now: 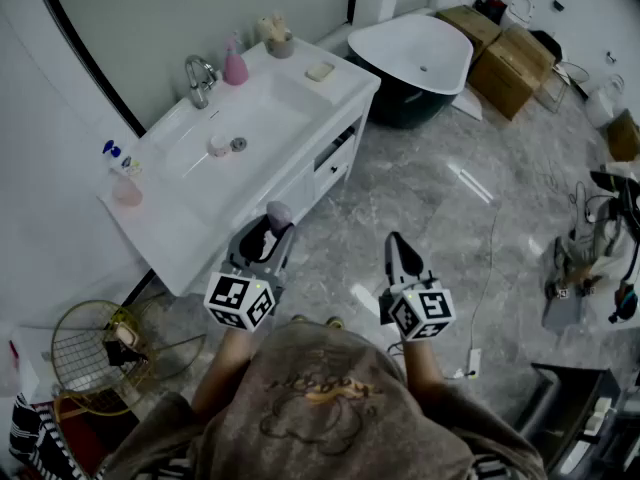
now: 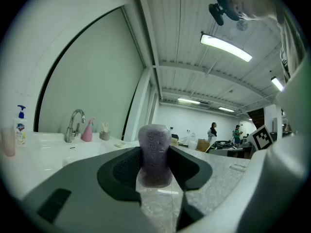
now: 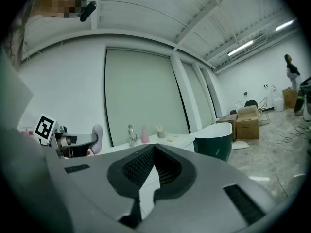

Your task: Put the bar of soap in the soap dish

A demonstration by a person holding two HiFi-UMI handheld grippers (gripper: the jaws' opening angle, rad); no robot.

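A lavender bar of soap (image 1: 279,214) stands upright between the jaws of my left gripper (image 1: 273,232), which is shut on it and held in front of the white vanity (image 1: 190,230). In the left gripper view the soap (image 2: 154,152) fills the gap between the dark pads. A small beige soap dish (image 1: 320,70) sits at the far right end of the vanity top, well beyond the soap. My right gripper (image 1: 398,243) hovers over the floor to the right, shut with nothing in it (image 3: 154,149).
The sink basin (image 1: 250,118) has a chrome faucet (image 1: 200,78), a pink bottle (image 1: 235,68) and a cup (image 1: 280,43) behind it. A dark bathtub (image 1: 415,63) and cardboard boxes (image 1: 510,63) stand beyond. A wire basket (image 1: 100,353) is on the floor at the left.
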